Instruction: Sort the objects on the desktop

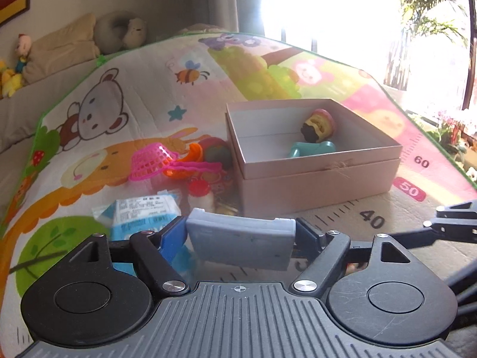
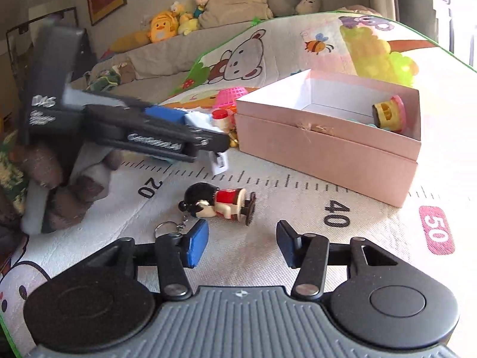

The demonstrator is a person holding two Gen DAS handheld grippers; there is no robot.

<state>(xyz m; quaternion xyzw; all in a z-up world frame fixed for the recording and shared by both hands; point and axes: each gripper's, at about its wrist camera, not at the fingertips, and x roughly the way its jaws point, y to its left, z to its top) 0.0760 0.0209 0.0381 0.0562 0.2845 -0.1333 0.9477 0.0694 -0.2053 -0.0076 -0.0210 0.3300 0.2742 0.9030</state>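
My left gripper (image 1: 241, 240) is shut on a flat grey-blue case (image 1: 240, 243), held above the play mat, short of the pink box (image 1: 316, 179). The box is open and holds a round toy (image 1: 318, 125) and a teal piece (image 1: 311, 148). In the right wrist view the left gripper (image 2: 208, 141) shows at the left, left of the box (image 2: 328, 152). My right gripper (image 2: 242, 243) is open and empty, just above the mat, with a doll keychain (image 2: 220, 203) lying a little ahead between its fingers.
A pile left of the box holds a pink basket (image 1: 152, 161), an orange piece (image 1: 186, 161), a ball (image 1: 216, 150), a red-capped bottle (image 1: 200, 195) and a blue-white packet (image 1: 146, 216). The mat (image 2: 342, 238) has a printed ruler. Plush toys (image 2: 167, 26) line the sofa behind.
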